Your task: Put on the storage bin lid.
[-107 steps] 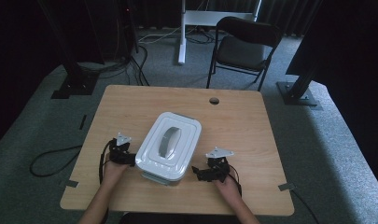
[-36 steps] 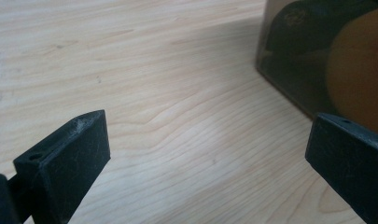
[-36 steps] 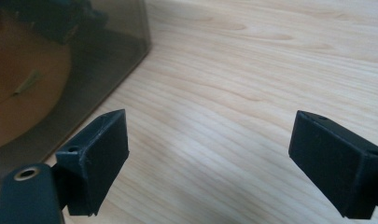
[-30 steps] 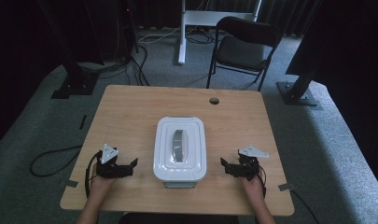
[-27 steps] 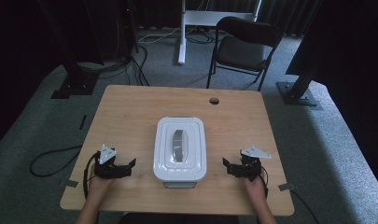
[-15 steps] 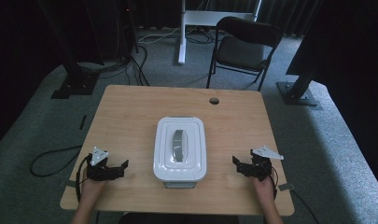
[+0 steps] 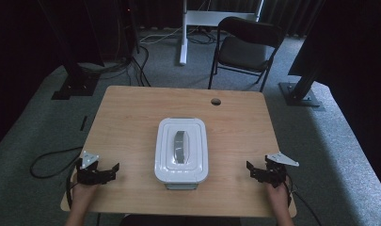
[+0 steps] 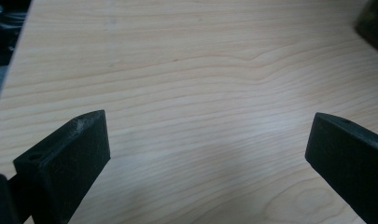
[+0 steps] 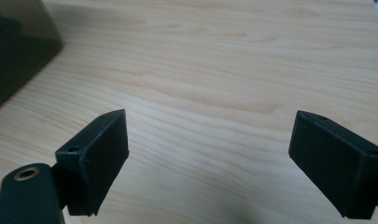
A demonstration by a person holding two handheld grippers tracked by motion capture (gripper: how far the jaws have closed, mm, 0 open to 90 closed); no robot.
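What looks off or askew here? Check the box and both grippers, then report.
Nothing stands out. The white lidded box sits squarely on the wooden table, lid seated flat, handle centred. The left gripper and right gripper rest open at the near corners, apart from the box. No spill or damage shows.

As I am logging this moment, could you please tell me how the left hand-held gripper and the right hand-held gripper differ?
The left hand-held gripper sits at the table's near left edge, left of the white lidded container; the right hand-held gripper sits near the right edge, right of it. In the high view the left one's grey plate lies over its rear, while the right one's juts outward to the right. Both point inward toward the container, jaws wide open over bare wood, holding nothing.
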